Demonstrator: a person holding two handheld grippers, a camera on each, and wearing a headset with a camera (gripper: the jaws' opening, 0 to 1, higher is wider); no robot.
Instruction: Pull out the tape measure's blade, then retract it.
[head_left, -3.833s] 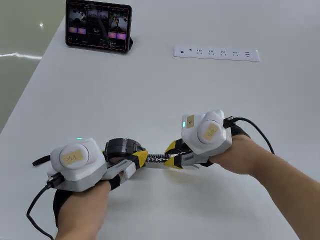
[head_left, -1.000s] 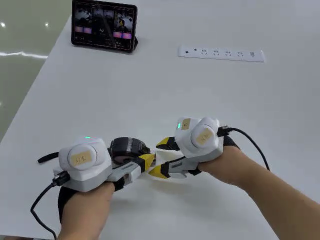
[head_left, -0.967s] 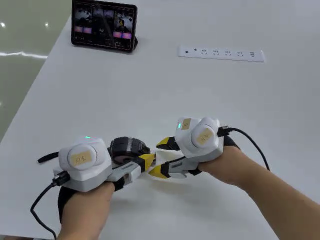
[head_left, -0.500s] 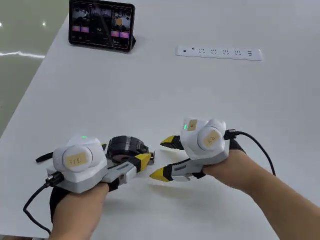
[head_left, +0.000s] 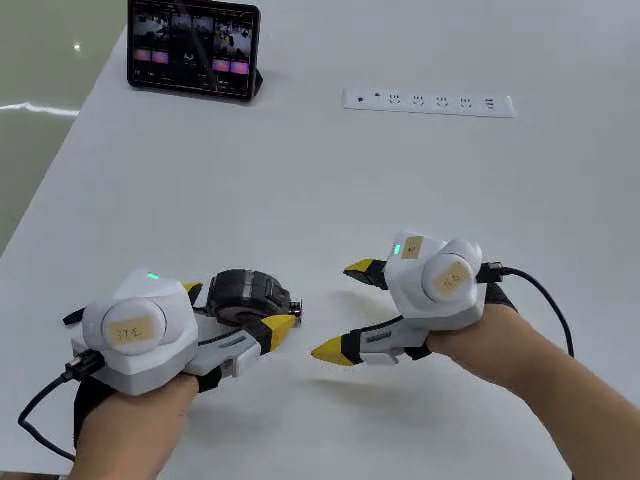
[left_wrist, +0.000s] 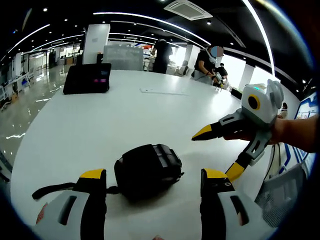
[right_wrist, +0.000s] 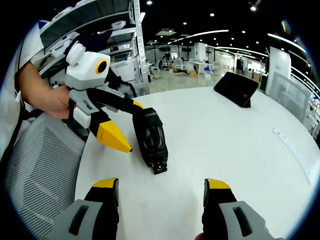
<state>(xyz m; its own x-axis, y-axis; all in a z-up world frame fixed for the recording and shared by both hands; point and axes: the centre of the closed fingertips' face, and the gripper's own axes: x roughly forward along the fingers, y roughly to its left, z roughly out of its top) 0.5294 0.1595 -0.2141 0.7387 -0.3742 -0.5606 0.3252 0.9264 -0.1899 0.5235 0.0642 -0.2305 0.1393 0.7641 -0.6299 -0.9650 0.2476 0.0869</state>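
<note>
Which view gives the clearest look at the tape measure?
The right gripper view: the tape measure lies almost whole, blade end facing the camera. The left gripper view shows its case between the jaws; in the head view the left tool covers part of it.

Tape measure (head_left: 245, 292) black; table (head_left: 330, 180) white; left gripper (left_wrist: 154, 176), right gripper (head_left: 335, 310) white, yellow tips.

- The tape measure (head_left: 243, 293) lies on the desk (head_left: 300, 190), near its front left.
- The left tool (head_left: 237, 305) has one jaw on either side of the tape measure.
- The right tool (head_left: 335, 308) is to the right of the tape measure, apart from it.
- A tablet (head_left: 192, 48) stands far back on the left.
- A power strip (head_left: 428, 101) lies to the right of the tablet.
</note>
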